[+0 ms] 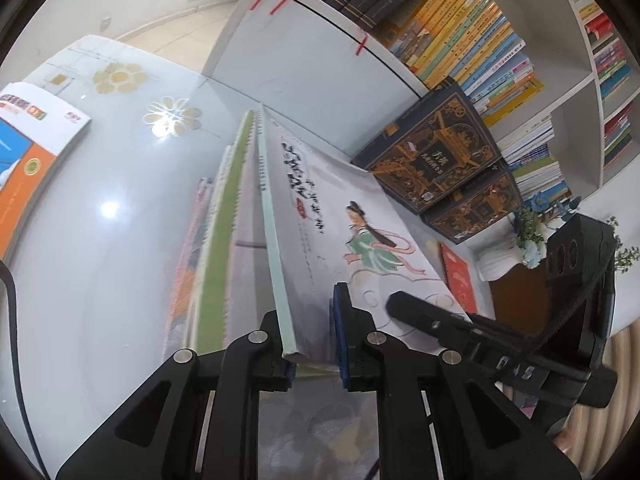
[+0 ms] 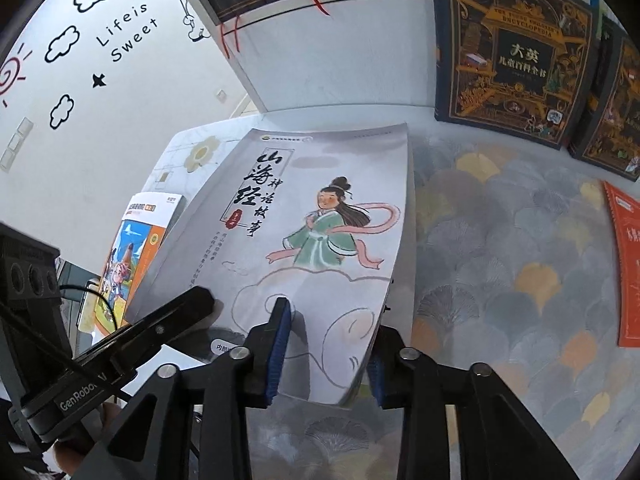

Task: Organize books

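Note:
A grey-white picture book [image 1: 320, 220] [image 2: 320, 204], with a girl in a green robe on its cover, rests tilted on top of other books, one with a green spine [image 1: 218, 240]. My left gripper [image 1: 314, 350] is shut on the book's near corner at the spine; one pad lies on the cover, the other behind the spine. My right gripper [image 2: 327, 360] straddles the near corner at the page edge. Its jaws stand apart, and one blue pad [image 2: 280, 340] hovers just over the cover, casting a shadow.
Two dark ornate encyclopedia boxes [image 2: 508, 52] [image 1: 432, 152] lean against the white bookcase [image 1: 320, 52], which is full of upright books. A red booklet [image 2: 628, 264] lies on the patterned mat [image 2: 500, 260]. An orange-and-blue book [image 1: 24, 168] [image 2: 132, 256] lies at the left. A flower vase [image 1: 528, 236] stands at the right.

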Demonstrator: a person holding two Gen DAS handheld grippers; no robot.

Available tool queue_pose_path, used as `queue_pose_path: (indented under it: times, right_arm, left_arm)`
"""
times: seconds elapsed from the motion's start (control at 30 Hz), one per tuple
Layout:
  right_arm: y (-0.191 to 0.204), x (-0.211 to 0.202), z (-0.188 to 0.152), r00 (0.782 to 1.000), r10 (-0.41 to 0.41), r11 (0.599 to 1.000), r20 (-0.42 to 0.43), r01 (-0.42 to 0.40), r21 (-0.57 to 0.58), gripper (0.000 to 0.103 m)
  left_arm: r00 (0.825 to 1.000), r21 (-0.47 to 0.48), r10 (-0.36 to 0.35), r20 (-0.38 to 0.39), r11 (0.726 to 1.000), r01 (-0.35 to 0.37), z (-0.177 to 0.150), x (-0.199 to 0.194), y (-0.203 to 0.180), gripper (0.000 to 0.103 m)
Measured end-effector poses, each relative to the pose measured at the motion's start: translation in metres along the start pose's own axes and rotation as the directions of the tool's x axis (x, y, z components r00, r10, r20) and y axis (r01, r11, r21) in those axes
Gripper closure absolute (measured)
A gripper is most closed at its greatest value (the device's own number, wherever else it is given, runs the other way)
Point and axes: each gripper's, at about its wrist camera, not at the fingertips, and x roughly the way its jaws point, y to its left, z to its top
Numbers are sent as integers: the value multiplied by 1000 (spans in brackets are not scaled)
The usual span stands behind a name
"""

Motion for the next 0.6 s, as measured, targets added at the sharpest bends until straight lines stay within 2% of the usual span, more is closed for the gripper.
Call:
queue_pose_path:
  times: [0.2, 0.27, 0.33, 0.43, 0.57, 0.6]
  right_arm:
    - [-21, -1, -13, 999, 21, 998, -45, -18, 56, 61]
    - [-29, -9, -21, 998, 54, 996, -43, -51, 70, 59]
    - [-39, -20, -33, 997, 66, 995, -27, -64, 79, 50]
    - [-59, -37, -58, 997, 69, 994, -24, -66, 91, 49]
    - [-108, -56, -100, 997, 64, 986, -52, -55, 160, 49]
    - [-120, -60, -107, 996, 64, 983, -59, -52, 179, 49]
  left_arm:
    - [996, -44, 84, -4, 996, -84, -10, -12, 18, 90]
    - [995, -52, 101, 4, 994, -100, -15, -17, 23, 90]
    - [993, -40, 118, 16, 992, -117, -19, -23, 22, 90]
    - [990, -24, 139, 21, 990, -139, -27, -31, 13, 90]
    - [993, 8, 113, 12, 993, -114, -43, -30, -15, 90]
    - [994, 23, 105, 1, 994, -105, -49, -26, -28, 87]
